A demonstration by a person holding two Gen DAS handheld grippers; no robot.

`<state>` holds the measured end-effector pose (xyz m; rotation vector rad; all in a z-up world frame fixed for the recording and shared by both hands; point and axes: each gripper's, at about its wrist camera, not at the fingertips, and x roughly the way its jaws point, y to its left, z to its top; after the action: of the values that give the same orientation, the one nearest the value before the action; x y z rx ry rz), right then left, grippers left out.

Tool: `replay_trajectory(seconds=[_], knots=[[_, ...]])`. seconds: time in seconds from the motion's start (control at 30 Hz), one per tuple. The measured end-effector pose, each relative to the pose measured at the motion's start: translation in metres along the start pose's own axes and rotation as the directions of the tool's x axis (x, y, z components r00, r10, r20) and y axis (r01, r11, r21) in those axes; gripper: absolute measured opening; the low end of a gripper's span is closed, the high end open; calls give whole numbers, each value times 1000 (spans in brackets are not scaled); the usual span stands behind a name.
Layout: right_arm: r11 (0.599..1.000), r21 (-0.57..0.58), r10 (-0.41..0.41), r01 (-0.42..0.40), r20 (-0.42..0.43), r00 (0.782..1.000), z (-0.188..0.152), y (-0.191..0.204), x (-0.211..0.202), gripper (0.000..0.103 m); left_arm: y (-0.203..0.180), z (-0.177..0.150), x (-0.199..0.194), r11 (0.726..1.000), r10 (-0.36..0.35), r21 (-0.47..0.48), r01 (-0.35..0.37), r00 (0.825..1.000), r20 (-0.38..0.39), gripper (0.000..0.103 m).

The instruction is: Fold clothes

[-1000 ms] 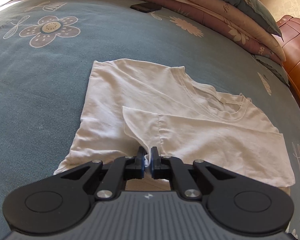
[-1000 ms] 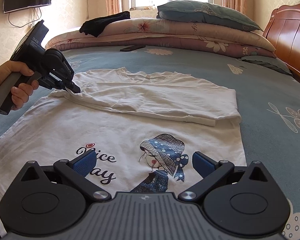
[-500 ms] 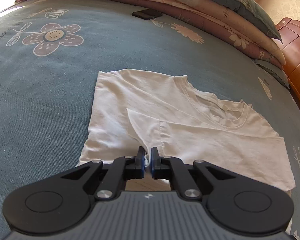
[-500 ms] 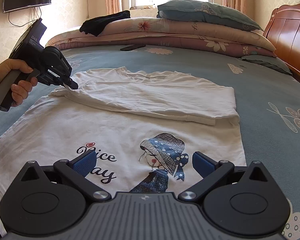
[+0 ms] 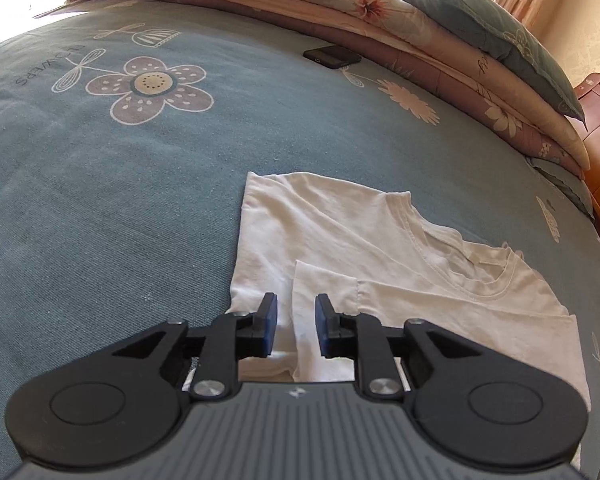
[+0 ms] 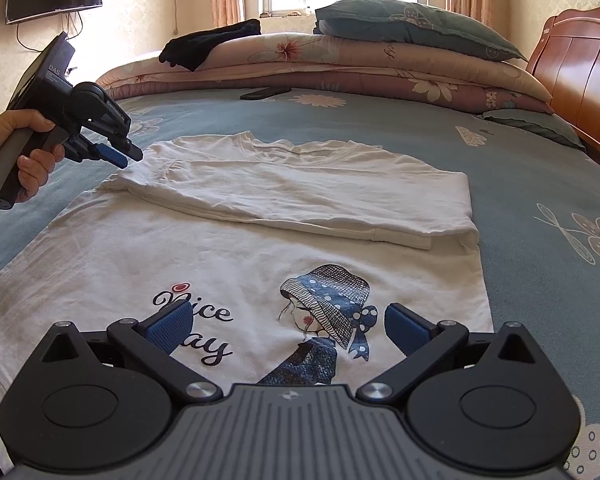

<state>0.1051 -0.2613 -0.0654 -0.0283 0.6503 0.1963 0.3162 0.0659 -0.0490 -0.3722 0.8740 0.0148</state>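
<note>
- Lying flat on the bed [image 6: 500, 184], the shirt [image 6: 260, 248] is running its long axis from near to far in the right wrist view, collar at the far end and print side up at the near end.
- Its top part is sitting folded down over the body, forming a band that is stretching left to right across the cloth.
- Its printed words and hatted figure are reading upright from the near side.
- The left gripper [image 6: 130, 156], held in a hand [image 6: 16, 160], is hovering at the far left corner of the fold, tips pointing down toward the cloth.
- Its jaws have just been opening and are standing narrowly parted; a sleeve edge [image 5: 296, 280] is lying below the gap, with neither pad pressing on it.
- The right gripper [image 6: 288, 326] is hanging over the print, jaws spread wide, gripping nothing.
</note>
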Motion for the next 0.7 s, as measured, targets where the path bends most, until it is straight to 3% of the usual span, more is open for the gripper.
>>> replay_trajectory(seconds=[0.1, 0.23, 0.4, 0.53, 0.63, 0.7], knots=[[1000, -3, 1, -1, -3, 1000, 0, 0, 0, 103, 10, -4, 0, 999, -40, -25, 40, 999, -13, 23], [1000, -9, -1, 1, -9, 1000, -1, 2, 1, 103, 30, -12, 16, 988, -110, -123, 97, 988, -103, 24], [1000, -3, 2, -2, -9, 1000, 0, 1, 1, 103, 41, -6, 3, 983, -107, -155, 94, 991, -79, 24], [1000, -11, -3, 3, -9, 1000, -1, 2, 2, 103, 26, -5, -15, 994, -93, -58, 92, 995, -28, 31], [1000, -19, 7, -7, 22, 1000, -1, 3, -2, 103, 17, -11, -30, 999, 0, 35, -3, 997, 73, 35], [999, -26, 34, -32, 75, 997, -3, 5, -10, 103, 18, -14, -33, 998, 1, 56, -6, 996, 94, 36]])
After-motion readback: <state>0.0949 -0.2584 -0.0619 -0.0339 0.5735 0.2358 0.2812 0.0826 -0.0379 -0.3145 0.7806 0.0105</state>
